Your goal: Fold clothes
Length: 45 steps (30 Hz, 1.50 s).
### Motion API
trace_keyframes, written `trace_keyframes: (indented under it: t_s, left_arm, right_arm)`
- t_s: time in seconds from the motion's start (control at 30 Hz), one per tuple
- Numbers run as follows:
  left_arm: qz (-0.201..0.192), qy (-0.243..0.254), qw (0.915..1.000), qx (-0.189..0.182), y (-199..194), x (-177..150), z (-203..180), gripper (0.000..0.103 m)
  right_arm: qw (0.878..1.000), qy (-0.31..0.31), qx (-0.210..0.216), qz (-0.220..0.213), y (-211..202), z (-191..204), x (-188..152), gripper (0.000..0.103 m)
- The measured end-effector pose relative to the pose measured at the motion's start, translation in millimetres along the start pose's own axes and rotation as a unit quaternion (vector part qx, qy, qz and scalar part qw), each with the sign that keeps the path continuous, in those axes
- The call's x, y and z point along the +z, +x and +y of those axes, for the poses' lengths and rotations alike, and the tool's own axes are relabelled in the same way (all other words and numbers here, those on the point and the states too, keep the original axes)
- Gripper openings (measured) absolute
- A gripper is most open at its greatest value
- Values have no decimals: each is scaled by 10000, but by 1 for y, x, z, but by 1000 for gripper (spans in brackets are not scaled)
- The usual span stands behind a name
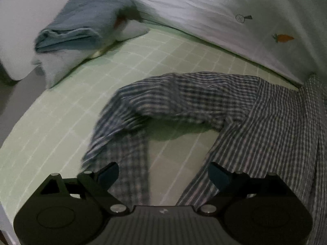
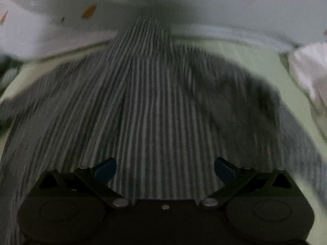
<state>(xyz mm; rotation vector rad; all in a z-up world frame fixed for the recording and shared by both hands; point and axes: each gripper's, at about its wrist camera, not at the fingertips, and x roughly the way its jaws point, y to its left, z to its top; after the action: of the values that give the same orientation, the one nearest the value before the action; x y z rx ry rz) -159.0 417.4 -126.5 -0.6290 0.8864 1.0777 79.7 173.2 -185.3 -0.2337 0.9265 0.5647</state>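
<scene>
A blue-and-white checked shirt (image 1: 265, 126) lies on the green gridded mat (image 1: 61, 122). One sleeve (image 1: 163, 100) arcs across the middle of the left wrist view and drops toward my left gripper (image 1: 162, 175), which stands open just above the cloth with nothing pinched. In the blurred right wrist view the same shirt (image 2: 155, 106) fills the picture under my right gripper (image 2: 165, 169). Its jaws stand wide apart and its blue pads (image 2: 106, 169) are clear of the fabric.
A folded blue garment (image 1: 81, 24) rests on folded white ones (image 1: 67, 61) at the mat's far left. A white sheet printed with carrots (image 1: 224, 20) borders the far side. A crumpled pale cloth (image 2: 310, 69) lies at the right edge of the mat (image 2: 265, 61).
</scene>
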Motion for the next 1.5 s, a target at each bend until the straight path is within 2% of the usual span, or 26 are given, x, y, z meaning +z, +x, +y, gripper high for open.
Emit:
trace_keyframes:
  t_s: [0.07, 0.13, 0.37, 0.6, 0.73, 0.87, 0.93, 1.1, 1.2, 1.27, 1.3, 1.33, 1.43, 1.5]
  left_arm:
    - [-15, -46, 10000, 12, -8, -7, 12, 94]
    - [-27, -54, 10000, 29, -15, -15, 24, 94]
    - [169, -17, 9999, 0, -16, -36, 61, 94]
    - [260, 367, 9990, -65, -3, -35, 79, 94]
    - [319, 410, 9985, -171, 7, -31, 90, 94]
    - [512, 313, 9976, -350, 27, -29, 93, 94]
    - [573, 251, 9975, -330, 37, -28, 92, 94]
    - [448, 209, 9985, -250, 42, -27, 91, 94]
    - [304, 134, 9993, -165, 41, -27, 93, 83]
    - [210, 230, 9995, -77, 39, -25, 92, 60]
    - [186, 284, 9994, -108, 38, -23, 93, 53]
    - [186, 261, 9994, -134, 38, -19, 95, 38]
    - [199, 82, 9998, -8, 39, -9, 102, 26]
    - [50, 144, 9991, 389, 40, -3, 105, 23]
  right_arm:
    - [9999, 13, -5, 129, -8, 5, -27, 103]
    - [9998, 66, -51, 180, -11, 6, -36, 103]
    - [9986, 293, -351, -279, -33, 15, -61, 103]
    - [9914, 738, -845, -679, -24, 24, -69, 103]
    - [9840, 930, -1118, -1025, -19, 34, -72, 103]
    - [9817, 855, -1107, -1290, -13, 37, -73, 103]
    - [9818, 855, -1099, -1291, -12, 36, -72, 103]
    - [9816, 858, -1106, -1299, -11, 37, -73, 103]
    - [9815, 855, -1115, -1302, -12, 38, -73, 103]
    - [9815, 853, -1114, -1303, -11, 38, -74, 103]
    - [9815, 852, -1115, -1304, -11, 38, -74, 103]
    - [9815, 852, -1115, -1304, -11, 38, -74, 103]
    - [9816, 852, -1107, -1306, -10, 37, -74, 103]
    - [9816, 849, -1102, -1306, -11, 37, -74, 103]
